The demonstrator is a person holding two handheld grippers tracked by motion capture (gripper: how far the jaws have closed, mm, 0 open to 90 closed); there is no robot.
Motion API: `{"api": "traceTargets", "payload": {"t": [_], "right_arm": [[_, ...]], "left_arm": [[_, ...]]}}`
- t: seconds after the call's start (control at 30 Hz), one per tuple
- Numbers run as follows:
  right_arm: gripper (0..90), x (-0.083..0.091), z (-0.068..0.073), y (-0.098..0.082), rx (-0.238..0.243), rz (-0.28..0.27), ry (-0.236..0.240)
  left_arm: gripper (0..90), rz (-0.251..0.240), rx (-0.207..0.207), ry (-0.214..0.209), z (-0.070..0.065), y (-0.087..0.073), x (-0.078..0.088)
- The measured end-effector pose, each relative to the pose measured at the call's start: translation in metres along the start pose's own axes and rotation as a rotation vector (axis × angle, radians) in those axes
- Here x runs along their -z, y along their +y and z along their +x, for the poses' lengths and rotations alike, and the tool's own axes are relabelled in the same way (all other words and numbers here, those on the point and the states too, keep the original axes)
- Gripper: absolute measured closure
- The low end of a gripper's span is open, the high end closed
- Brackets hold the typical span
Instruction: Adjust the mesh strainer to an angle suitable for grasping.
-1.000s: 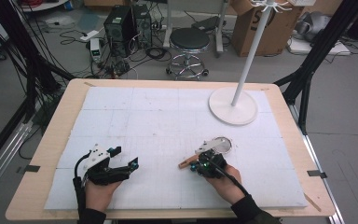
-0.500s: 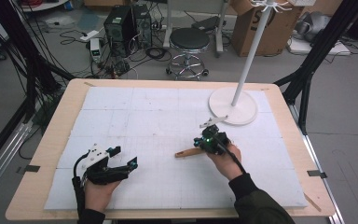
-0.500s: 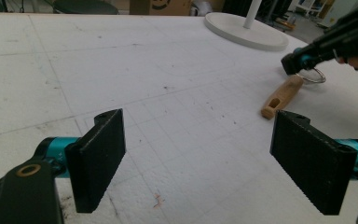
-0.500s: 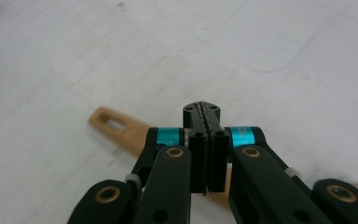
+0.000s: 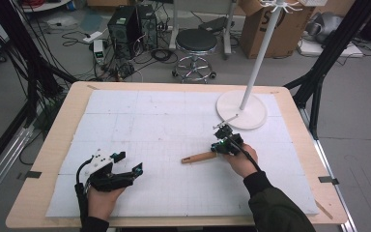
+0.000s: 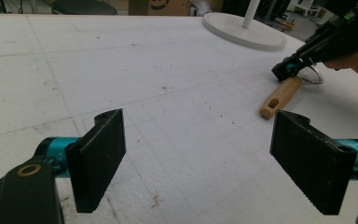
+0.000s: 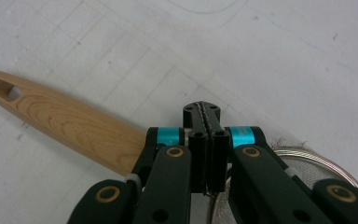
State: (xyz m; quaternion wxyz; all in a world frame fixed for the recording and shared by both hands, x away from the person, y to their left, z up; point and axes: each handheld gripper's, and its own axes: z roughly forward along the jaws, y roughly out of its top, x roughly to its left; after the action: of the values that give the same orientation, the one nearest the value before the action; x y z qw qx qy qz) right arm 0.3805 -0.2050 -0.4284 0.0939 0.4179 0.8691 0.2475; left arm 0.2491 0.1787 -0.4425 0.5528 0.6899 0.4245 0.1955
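Both jaws of the right gripper [image 7: 204, 122] are clamped on the strainer [image 7: 70, 122]; keep it level. Left gripper [image 6: 200, 161] rests, jaws apart.

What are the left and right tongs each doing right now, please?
Left tongs: open, holding nothing, above the white mat.
Right tongs: shut on the strainer, where its wooden handle meets the mesh.

Stand base [image 5: 241, 109] far right on the mat [image 5: 149, 121]; strainer [image 5: 200, 157] just before it.
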Motion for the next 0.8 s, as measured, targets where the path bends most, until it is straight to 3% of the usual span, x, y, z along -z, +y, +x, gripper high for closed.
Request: {"api": "traceTargets", "payload": {"t": [0.23,0.47,0.7,0.8], "right_arm": [[89.7,0.013,0.002,-0.016,0.033,0.024,-0.012],[89.7,0.03,0.018,-0.036,0.102,0.111,-0.02],[89.7,0.044,0.03,-0.06,0.122,0.152,0.036],[89.7,0.049,0.035,-0.067,0.152,0.165,0.037]], "left_arm": [[18.8,0.006,0.0,0.002,-0.001,0.0,0.0],[18.8,0.007,-0.003,0.003,-0.002,0.0,-0.001],[18.9,0.009,-0.006,0.006,-0.002,0.0,-0.001],[18.9,0.01,-0.01,0.004,-0.002,0.0,-0.002]]}}
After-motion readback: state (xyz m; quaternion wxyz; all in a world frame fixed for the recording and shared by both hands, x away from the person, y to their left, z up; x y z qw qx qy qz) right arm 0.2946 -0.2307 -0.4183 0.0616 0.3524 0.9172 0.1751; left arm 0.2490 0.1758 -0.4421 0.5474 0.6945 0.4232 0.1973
